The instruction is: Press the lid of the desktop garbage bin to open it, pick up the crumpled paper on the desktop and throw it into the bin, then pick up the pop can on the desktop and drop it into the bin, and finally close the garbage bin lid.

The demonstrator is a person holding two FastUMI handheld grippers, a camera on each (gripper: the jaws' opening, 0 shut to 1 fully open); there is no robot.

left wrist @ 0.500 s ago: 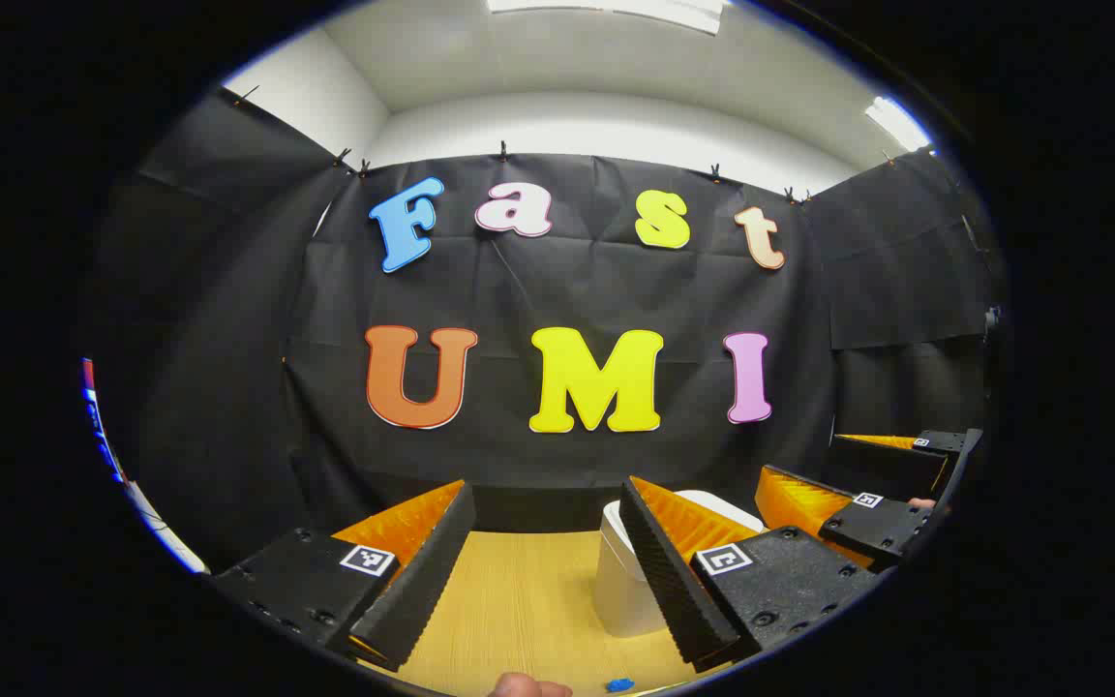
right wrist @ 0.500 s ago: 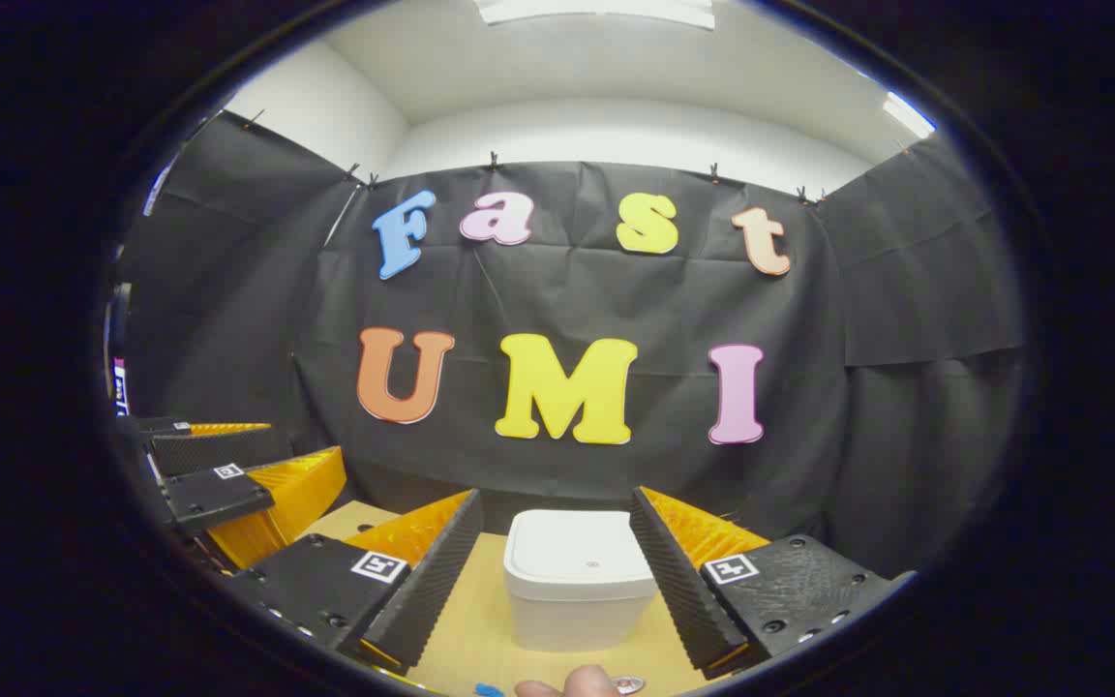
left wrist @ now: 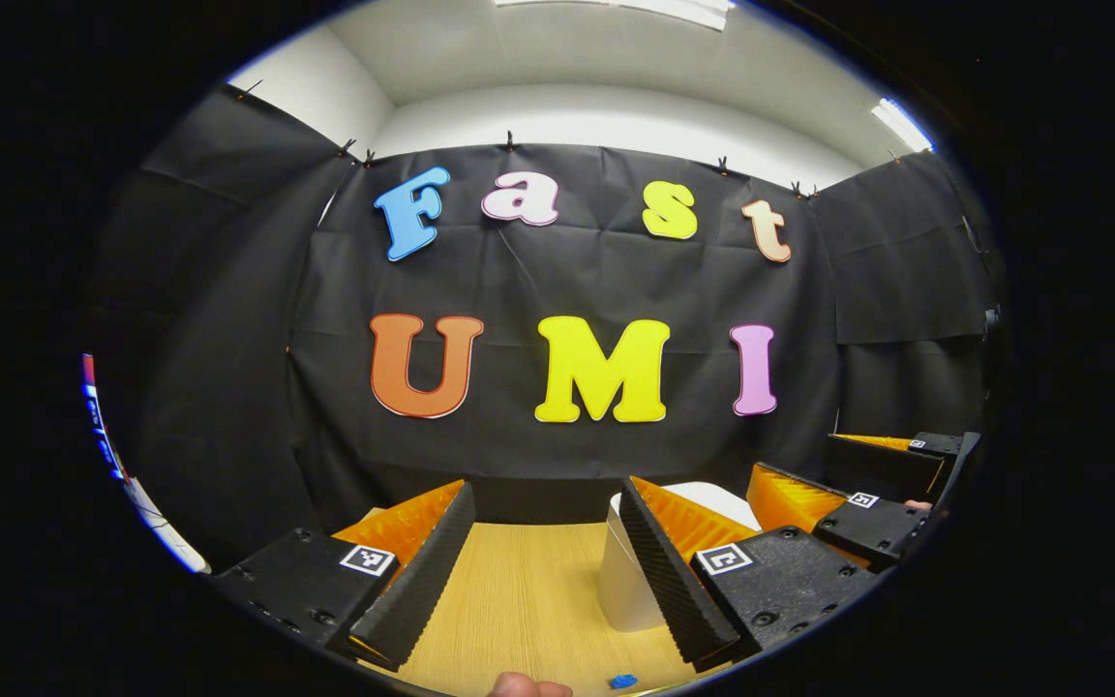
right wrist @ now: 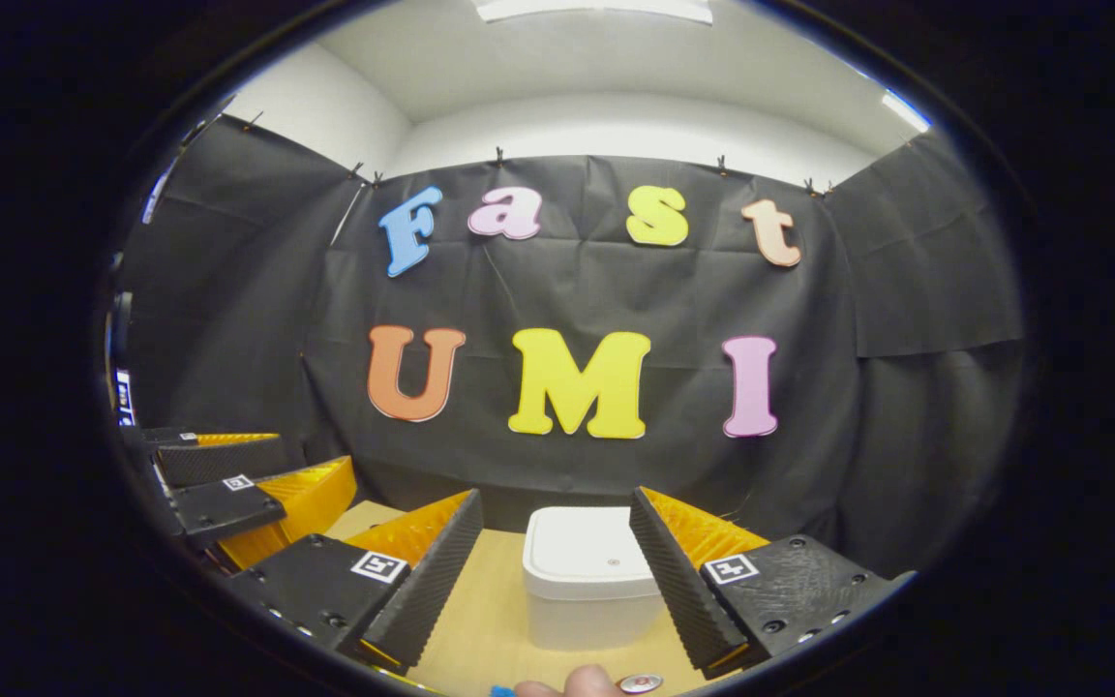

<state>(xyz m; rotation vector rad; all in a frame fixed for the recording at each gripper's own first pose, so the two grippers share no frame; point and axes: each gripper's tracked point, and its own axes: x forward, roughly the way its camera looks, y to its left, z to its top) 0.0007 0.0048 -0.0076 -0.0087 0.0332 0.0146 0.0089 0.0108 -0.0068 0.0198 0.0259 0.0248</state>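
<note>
Left gripper view: left gripper (left wrist: 543, 557) held above the desk (left wrist: 519, 600), jaws wide, empty. Bin (left wrist: 630, 571) sits far right, partly behind the right finger. Right gripper (left wrist: 833, 484) is at the right edge.

Right gripper view: right gripper (right wrist: 553, 561), jaws wide and empty, frames the bin (right wrist: 585, 581) dead ahead, lid (right wrist: 582, 552) down. Likely lined up to press it. Can top (right wrist: 640, 683) at near edge.

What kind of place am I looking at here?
Probably a recording booth: black cloth clipped up as walls around a wooden desktop holding a white lidded bin, with the left gripper and right gripper open above it.
</note>
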